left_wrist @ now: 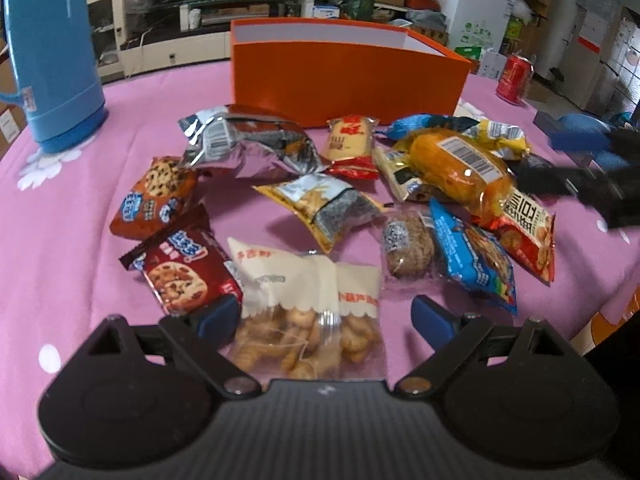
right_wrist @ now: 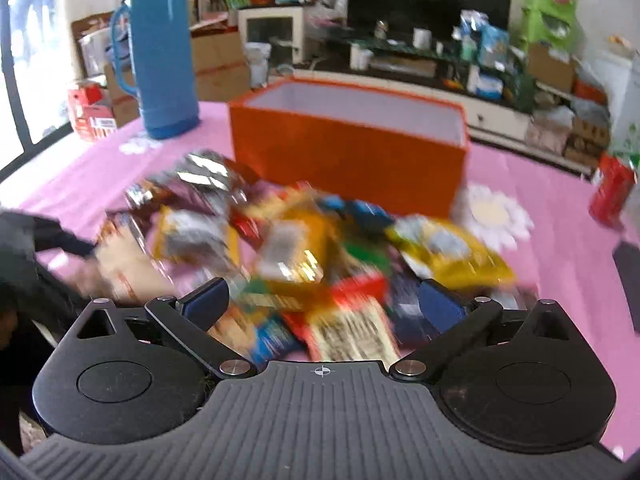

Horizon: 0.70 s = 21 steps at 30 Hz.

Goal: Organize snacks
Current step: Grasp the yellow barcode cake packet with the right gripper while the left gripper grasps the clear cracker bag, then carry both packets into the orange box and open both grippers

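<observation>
Over the snack pile (left_wrist: 328, 208) | left gripper (left_wrist: 325, 318) wide open, astride twist-cracker bag (left_wrist: 308, 312) | right gripper (right_wrist: 324, 300) wide open, empty

A box (left_wrist: 348, 80) stands on the desk (left_wrist: 60, 240) in the upper middle of the left wrist frame, with the pile of snack packets (left_wrist: 320, 208) lying before it, in the centre. A flask (left_wrist: 52, 60) stands at the upper left, well apart from the box. A can (left_wrist: 515, 78) stands at the upper right, beside the box. At the bottom centre, a biscuit bag (left_wrist: 308, 312) lies nearest the camera, a cookie packet (left_wrist: 180, 268) just left of it.
</observation>
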Each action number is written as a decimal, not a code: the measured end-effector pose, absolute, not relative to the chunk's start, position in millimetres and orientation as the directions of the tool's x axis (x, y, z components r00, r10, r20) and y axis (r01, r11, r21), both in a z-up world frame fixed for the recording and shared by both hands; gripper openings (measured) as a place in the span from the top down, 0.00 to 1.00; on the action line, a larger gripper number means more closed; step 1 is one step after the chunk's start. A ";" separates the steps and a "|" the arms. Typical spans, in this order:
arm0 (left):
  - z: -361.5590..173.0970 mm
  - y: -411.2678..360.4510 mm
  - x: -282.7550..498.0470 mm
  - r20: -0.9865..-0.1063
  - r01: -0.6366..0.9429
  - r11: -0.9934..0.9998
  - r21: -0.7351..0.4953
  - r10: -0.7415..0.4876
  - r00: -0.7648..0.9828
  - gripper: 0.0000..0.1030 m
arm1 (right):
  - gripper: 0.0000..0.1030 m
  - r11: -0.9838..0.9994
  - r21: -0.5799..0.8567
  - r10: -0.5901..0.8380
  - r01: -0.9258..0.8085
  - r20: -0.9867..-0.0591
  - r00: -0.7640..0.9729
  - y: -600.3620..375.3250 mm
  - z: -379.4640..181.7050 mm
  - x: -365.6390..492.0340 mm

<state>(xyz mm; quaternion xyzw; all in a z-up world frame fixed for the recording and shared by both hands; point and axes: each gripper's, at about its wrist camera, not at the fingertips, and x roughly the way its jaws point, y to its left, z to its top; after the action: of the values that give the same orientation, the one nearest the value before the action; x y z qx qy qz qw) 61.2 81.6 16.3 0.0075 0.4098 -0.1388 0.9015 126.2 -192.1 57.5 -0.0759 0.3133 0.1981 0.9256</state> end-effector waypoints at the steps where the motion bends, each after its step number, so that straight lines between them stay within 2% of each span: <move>1: 15.8 82.4 60.9 -0.742 0.256 0.962 -0.098 -0.242 0.626 0.10 | 0.11 0.909 -0.010 0.328 -0.417 -0.601 0.729 -185.7 58.8 130.9; 4: 13.8 86.4 61.2 -0.745 0.236 0.968 -0.087 -0.221 0.629 0.10 | 0.20 0.913 0.022 0.332 -0.407 -0.622 0.710 -168.9 54.7 157.1; 10: 9.8 88.6 69.1 -0.753 0.215 0.969 -0.118 -0.228 0.617 0.11 | 0.23 0.912 0.026 0.318 -0.410 -0.676 0.665 -145.8 31.6 184.4; 13: 6.6 82.4 70.6 -0.762 0.222 0.972 -0.080 -0.204 0.615 0.22 | 0.36 0.917 0.054 0.318 -0.394 -0.696 0.644 -147.6 18.3 188.6; 15: 3.3 81.0 72.0 -0.772 0.219 0.973 -0.070 -0.192 0.606 0.26 | 0.45 0.922 0.035 0.300 -0.385 -0.695 0.654 -150.7 15.0 187.8; 17: 3.9 81.0 71.1 -0.766 0.214 0.975 -0.064 -0.186 0.615 0.31 | 0.60 0.925 0.051 0.306 -0.377 -0.690 0.657 -157.5 15.0 186.0; 19: 5.1 82.4 71.2 -0.763 0.200 0.977 -0.069 -0.181 0.620 0.36 | 0.67 0.925 0.069 0.317 -0.375 -0.686 0.655 -163.1 16.5 185.7; 21: 7.2 85.9 71.8 -0.762 0.180 0.980 -0.090 -0.184 0.621 0.38 | 0.70 0.923 0.078 0.329 -0.377 -0.670 0.666 -166.5 19.2 182.7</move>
<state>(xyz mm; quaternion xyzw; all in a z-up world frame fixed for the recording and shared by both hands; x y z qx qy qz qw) 71.8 85.9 7.2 -0.0022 0.4234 -0.1011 0.9003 182.7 -166.5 19.2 -0.0335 0.3599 0.1933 0.9121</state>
